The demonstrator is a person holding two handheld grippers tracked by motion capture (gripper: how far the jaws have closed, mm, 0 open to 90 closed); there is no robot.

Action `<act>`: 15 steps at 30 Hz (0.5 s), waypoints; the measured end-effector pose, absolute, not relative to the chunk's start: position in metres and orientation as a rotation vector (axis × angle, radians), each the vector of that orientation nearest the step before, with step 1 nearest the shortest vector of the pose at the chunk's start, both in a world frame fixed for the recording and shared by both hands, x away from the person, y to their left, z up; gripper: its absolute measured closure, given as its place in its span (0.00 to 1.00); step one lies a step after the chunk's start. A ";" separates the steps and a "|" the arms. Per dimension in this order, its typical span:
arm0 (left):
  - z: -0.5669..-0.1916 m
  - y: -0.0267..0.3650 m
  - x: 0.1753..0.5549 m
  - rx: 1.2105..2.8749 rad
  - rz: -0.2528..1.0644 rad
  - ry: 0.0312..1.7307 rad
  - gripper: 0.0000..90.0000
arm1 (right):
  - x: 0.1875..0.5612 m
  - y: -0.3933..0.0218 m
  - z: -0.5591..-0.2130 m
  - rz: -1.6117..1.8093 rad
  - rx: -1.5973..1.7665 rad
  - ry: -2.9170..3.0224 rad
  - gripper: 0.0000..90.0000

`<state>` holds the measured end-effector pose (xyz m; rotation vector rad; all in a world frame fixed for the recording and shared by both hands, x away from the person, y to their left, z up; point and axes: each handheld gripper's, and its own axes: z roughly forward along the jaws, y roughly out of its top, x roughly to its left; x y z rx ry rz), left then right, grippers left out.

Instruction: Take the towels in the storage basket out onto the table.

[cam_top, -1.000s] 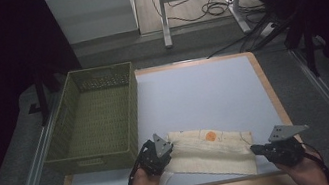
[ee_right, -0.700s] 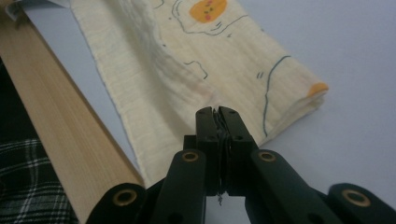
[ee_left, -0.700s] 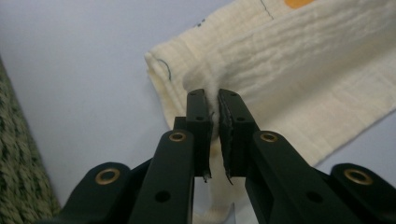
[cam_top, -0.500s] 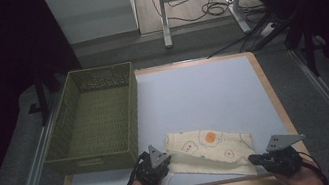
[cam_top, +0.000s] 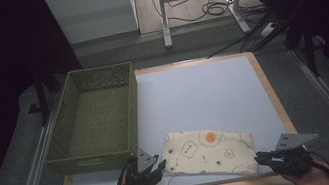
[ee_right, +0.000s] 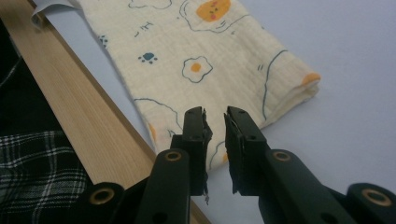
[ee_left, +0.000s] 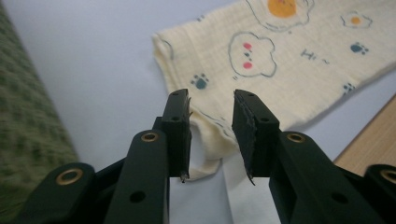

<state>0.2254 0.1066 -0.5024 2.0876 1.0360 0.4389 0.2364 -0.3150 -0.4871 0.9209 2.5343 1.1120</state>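
Now releasing: both jaws have just been opening off the folded cloth [cam_top: 208, 153] | left gripper [ee_left: 212, 116], right gripper [ee_right: 215, 126] parted, pinching nothing | next: probably regripping toward the basket [cam_top: 96, 149].

Folded pale-yellow cloth [cam_top: 208, 154], printed w/ bears, fried eggs, paw prints, lies flat near front edge of white tabletop [cam_top: 203, 96], long side running left-right, slightly skewed, left corner loose and trailing a thin edge.
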 end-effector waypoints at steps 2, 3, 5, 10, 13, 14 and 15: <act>-0.509 0.102 0.228 2.108 0.404 1.038 0.73 | 0.236 -0.315 -0.489 1.120 0.929 2.544 0.85; -0.513 0.100 0.229 2.118 0.390 1.038 0.72 | 0.235 -0.314 -0.491 1.119 0.929 2.547 0.84; -0.518 0.096 0.230 2.145 0.373 1.036 0.72 | 0.234 -0.313 -0.493 1.119 0.930 2.553 0.83; -0.527 0.089 0.233 2.224 0.420 1.016 0.98 | 0.234 -0.313 -0.497 1.124 0.946 2.556 0.81; -0.518 0.090 0.233 2.232 0.475 1.006 1.00 | 0.235 -0.313 -0.498 1.123 0.949 2.555 0.81; -0.514 0.091 0.233 2.225 0.495 1.008 1.00 | 0.235 -0.313 -0.498 1.126 0.950 2.555 0.81; -0.511 0.091 0.233 2.226 0.504 1.015 1.00 | 0.236 -0.313 -0.497 1.126 0.949 2.555 0.81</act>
